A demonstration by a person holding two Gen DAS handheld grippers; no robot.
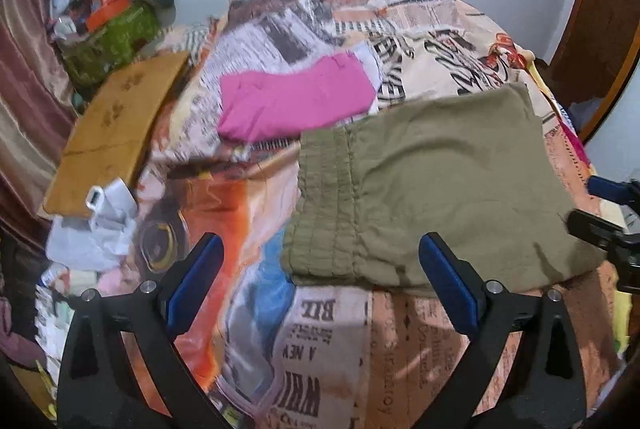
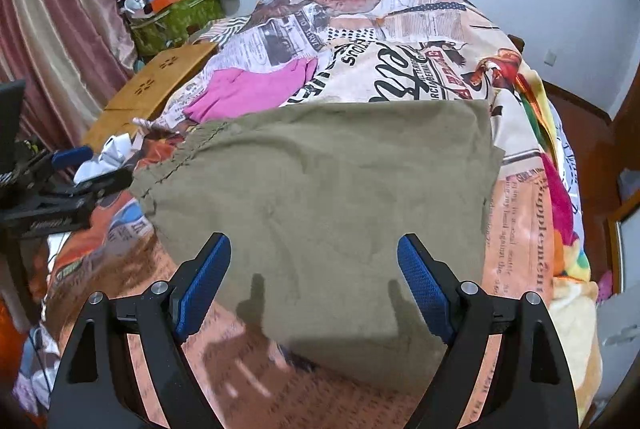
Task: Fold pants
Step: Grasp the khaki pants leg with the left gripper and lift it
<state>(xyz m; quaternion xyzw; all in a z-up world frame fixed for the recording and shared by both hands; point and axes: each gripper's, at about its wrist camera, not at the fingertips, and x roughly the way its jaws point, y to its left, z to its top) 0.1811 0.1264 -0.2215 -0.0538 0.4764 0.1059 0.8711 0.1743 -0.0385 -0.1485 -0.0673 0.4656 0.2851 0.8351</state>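
Observation:
Olive-green pants [image 1: 432, 189] lie folded flat on the newspaper-print bedspread [image 1: 320, 349], elastic waistband to the left. They also show in the right wrist view [image 2: 320, 205]. My left gripper [image 1: 320, 269] is open and empty, hovering over the pants' near left edge by the waistband. My right gripper [image 2: 314, 269] is open and empty above the pants' near edge. The left gripper shows at the left of the right wrist view [image 2: 68, 181], and the right gripper at the right edge of the left wrist view [image 1: 612, 221].
A folded pink garment [image 1: 296, 97] lies farther back on the bed. A wooden lap board [image 1: 116, 133] and crumpled white cloth [image 1: 100, 225] sit at the bed's left side. A green bag with clutter [image 1: 112, 33] stands by the curtain. A wooden door [image 1: 596, 29] is at right.

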